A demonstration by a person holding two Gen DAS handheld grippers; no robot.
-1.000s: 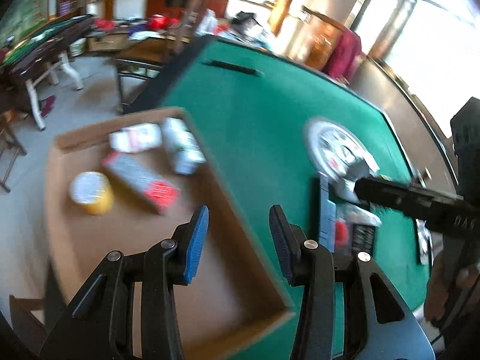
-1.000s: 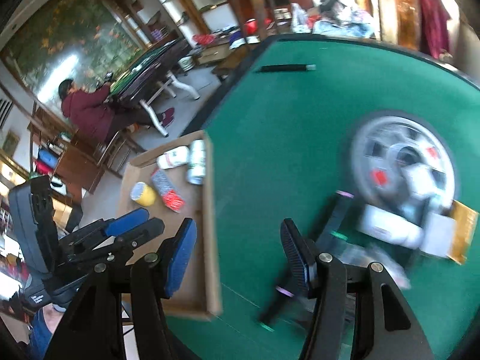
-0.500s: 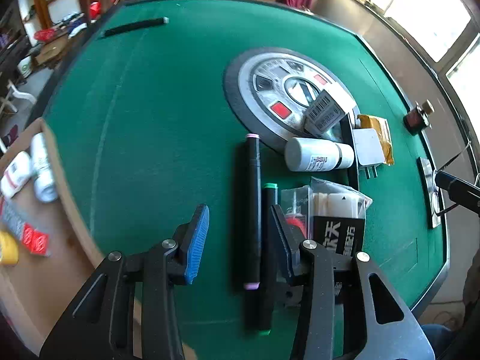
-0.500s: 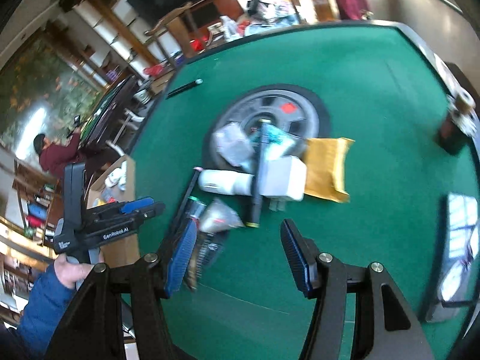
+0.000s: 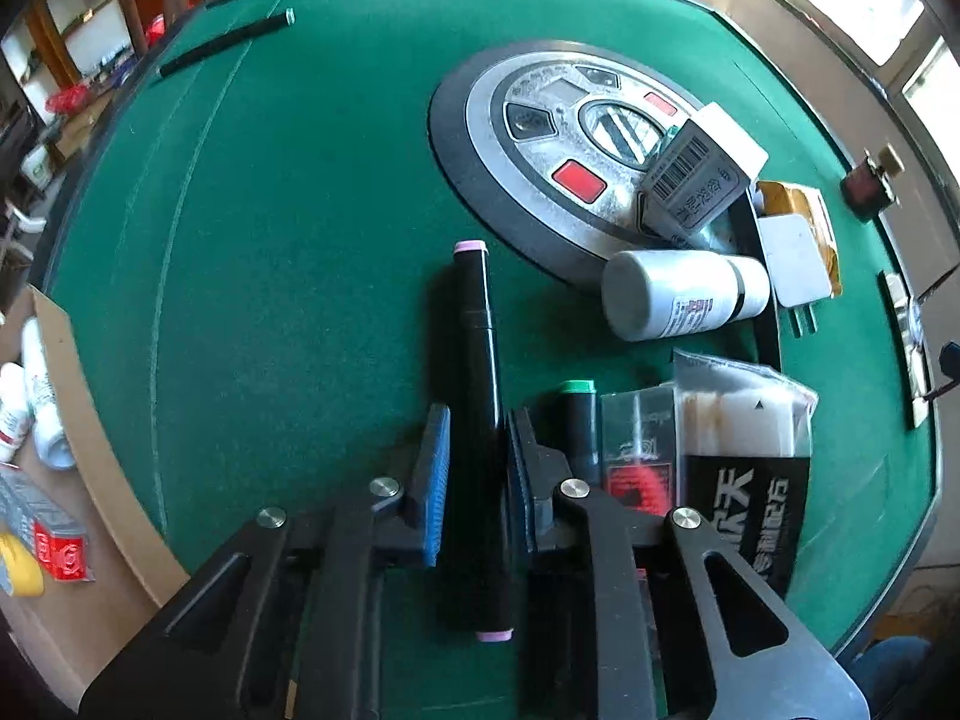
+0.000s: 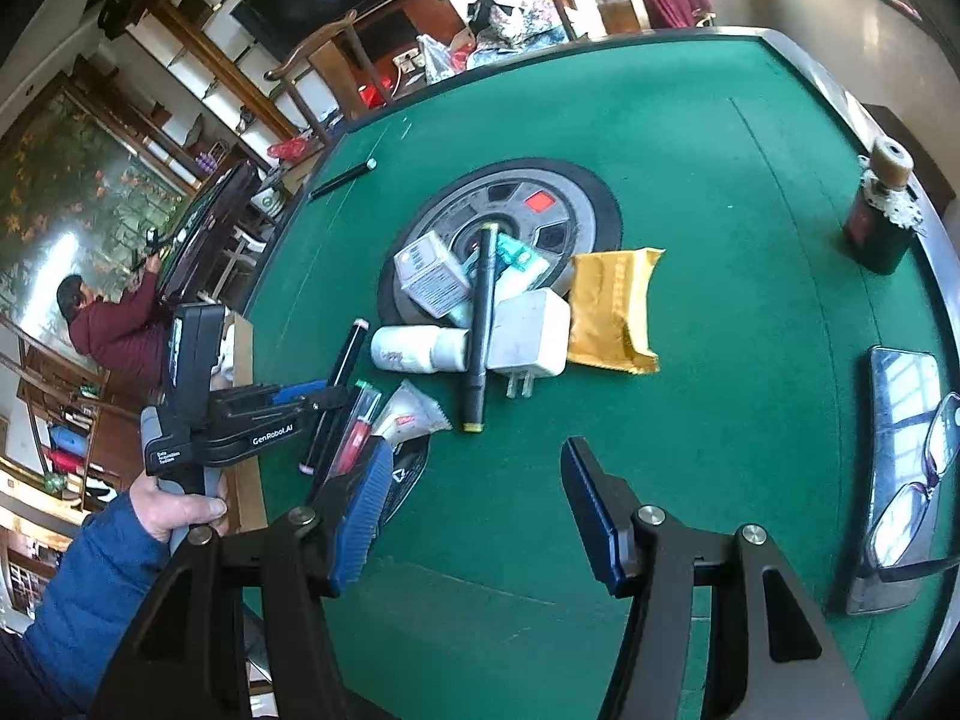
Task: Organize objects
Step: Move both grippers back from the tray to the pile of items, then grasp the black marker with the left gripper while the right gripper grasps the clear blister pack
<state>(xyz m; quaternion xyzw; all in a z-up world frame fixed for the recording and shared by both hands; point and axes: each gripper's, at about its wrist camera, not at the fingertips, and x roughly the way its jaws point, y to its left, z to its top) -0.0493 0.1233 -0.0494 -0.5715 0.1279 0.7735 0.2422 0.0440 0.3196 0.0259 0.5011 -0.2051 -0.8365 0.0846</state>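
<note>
Left gripper pinches the pink-capped marker mid-barrel, jaws just closed across its long axis, which runs straight ahead; right gripper hangs spread, farther off beside it.

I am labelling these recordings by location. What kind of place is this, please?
Probably a mahjong parlour or home game room. The green felt table has a round metal control panel at its centre, like an automatic mahjong table; a similar second table stands behind, beside wooden shelving.
</note>
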